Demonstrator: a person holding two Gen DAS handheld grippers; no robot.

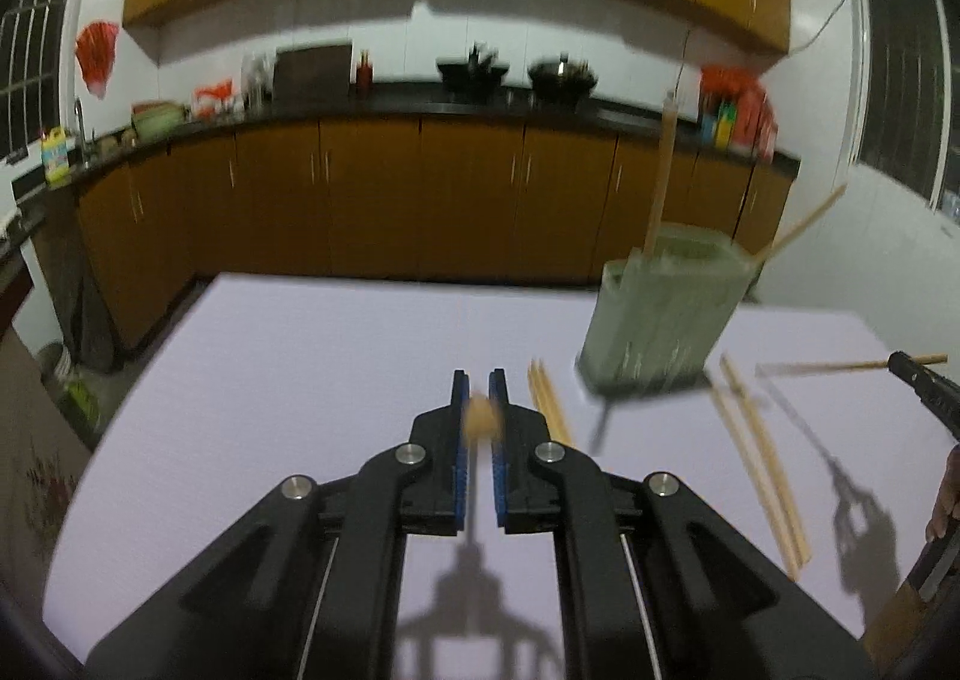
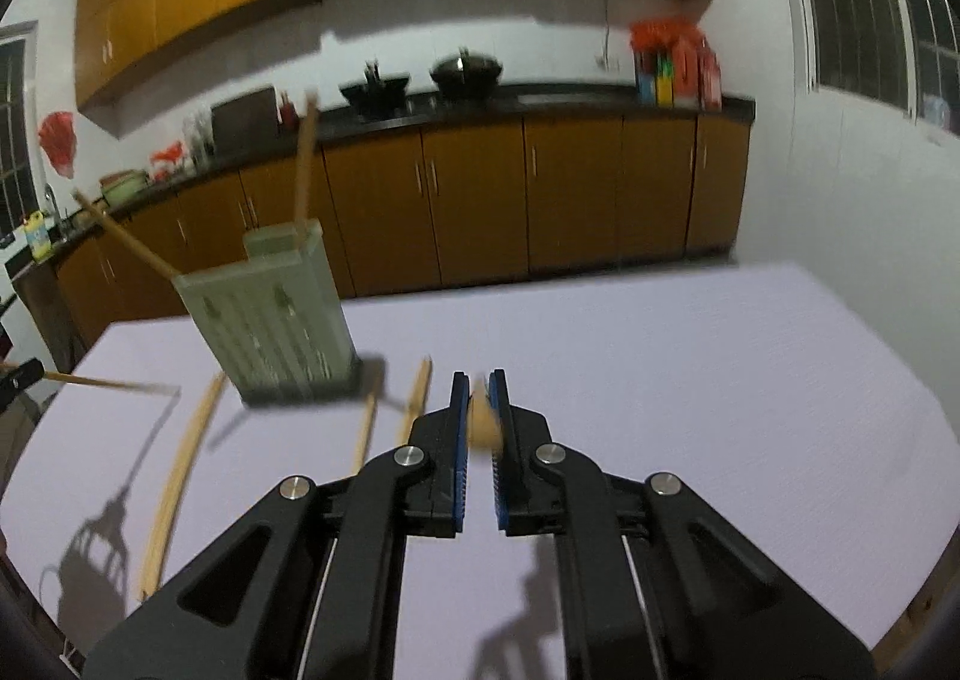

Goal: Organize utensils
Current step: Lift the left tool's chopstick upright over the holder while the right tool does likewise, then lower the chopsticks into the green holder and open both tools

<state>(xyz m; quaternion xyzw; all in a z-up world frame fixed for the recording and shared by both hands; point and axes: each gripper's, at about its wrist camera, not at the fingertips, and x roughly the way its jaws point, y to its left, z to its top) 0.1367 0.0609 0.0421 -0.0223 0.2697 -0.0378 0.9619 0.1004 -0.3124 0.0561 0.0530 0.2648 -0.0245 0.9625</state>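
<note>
Green holder (image 1: pixel 660 314) and loose chopsticks (image 1: pixel 759 458) rightward, bare table (image 1: pixel 270 380) leftward

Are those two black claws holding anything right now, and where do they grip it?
Yes. Each holds a thin wooden chopstick near one end: the left gripper pinches one, the right gripper another, between blue pads.

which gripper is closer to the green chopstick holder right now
Hard to call; the right looks marginally nearer. The right gripper is beside the green chopstick holder, which stands to its left. The left gripper has the holder up to its right. Each grips a chopstick.
</note>
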